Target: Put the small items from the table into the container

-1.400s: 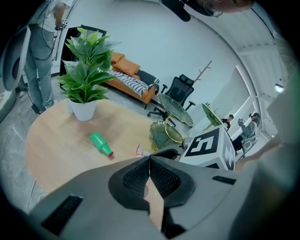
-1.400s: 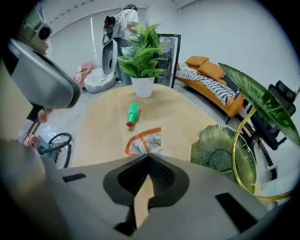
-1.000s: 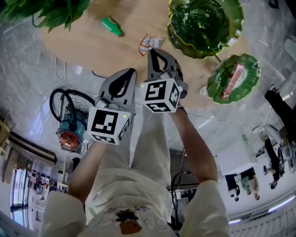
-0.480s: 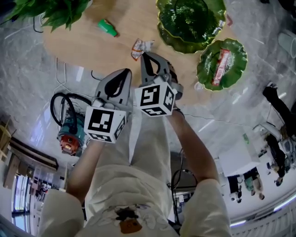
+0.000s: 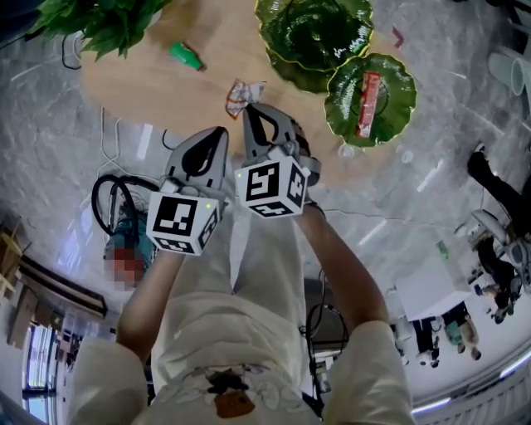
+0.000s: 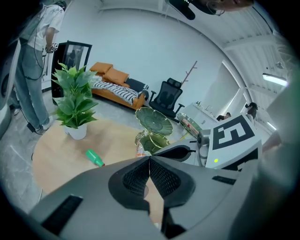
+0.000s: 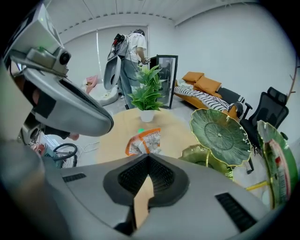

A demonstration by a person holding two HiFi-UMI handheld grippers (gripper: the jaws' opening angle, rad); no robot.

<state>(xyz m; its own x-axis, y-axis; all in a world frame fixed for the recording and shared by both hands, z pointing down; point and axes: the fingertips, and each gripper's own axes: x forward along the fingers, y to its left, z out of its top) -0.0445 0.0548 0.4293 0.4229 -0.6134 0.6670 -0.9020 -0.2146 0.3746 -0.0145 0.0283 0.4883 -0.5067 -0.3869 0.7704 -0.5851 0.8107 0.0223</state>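
Approach phase of a pick; nothing is held. Left gripper [image 5: 218, 133]: jaws together, nothing between the pads; right gripper [image 5: 248, 109]: jaws likewise pressed together and empty. Landmark: the green leaf-shaped dish stand [image 5: 311, 37], judged to be the container; its lower leaf [image 5: 397, 73] carries a red packet [image 5: 367, 91]. An orange-and-white snack packet [image 5: 241, 93] lies on the round wooden table [image 5: 141, 83] just left of the stand, with the right gripper's tips close beside it; a small green item [image 5: 185, 56] lies farther left of the stand; a potted plant [image 5: 99, 21] stands farthest left. Next move, as judged: the right jaws must part, descend astride the snack packet and clamp on it before any carry to the stand.
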